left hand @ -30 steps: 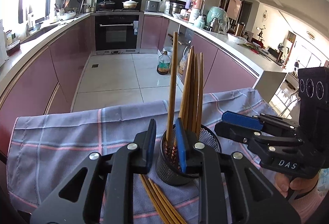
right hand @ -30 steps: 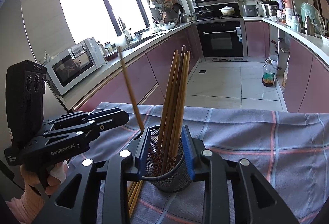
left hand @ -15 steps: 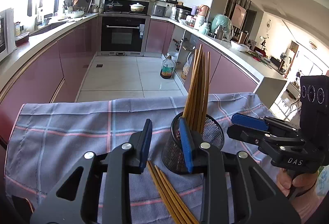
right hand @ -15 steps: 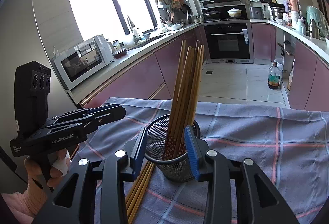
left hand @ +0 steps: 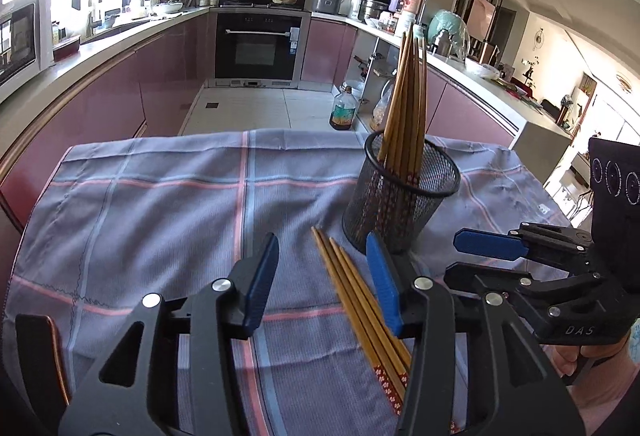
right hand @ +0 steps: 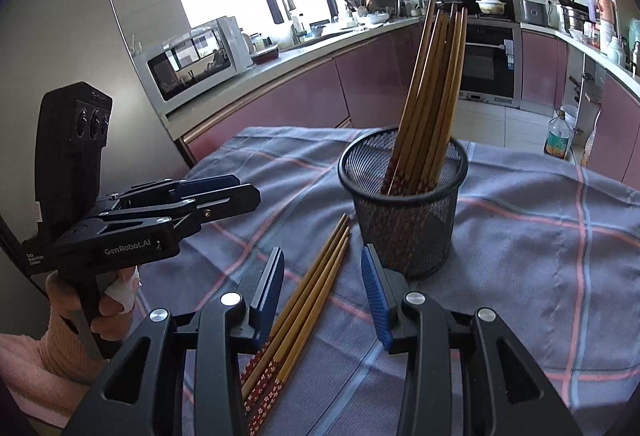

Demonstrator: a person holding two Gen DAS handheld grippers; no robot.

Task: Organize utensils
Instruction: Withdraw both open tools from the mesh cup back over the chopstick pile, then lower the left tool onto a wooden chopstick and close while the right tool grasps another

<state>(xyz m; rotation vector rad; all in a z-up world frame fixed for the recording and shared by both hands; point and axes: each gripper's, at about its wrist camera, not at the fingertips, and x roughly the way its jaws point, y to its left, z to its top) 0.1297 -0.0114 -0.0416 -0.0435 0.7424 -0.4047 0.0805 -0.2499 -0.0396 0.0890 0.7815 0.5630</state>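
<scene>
Though newly wider, both tongs (left hand: pixel 322 240) (right hand: pixel 322 250) empty

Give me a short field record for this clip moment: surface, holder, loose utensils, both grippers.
surface: blue plaid cloth
holder: black mesh cup, upright, a bundle of chopsticks leaning inside
loose utensils: chopsticks lying on the cloth beside the cup
left gripper: open, holding nothing, jaws just opening, above the loose chopsticks
right gripper: open, holding nothing, jaws just opening, above the loose chopsticks

"GenRobot.AI" stands on the left claw (right hand: pixel 236 196); "DAS" on the right claw (left hand: pixel 472 256).
</scene>
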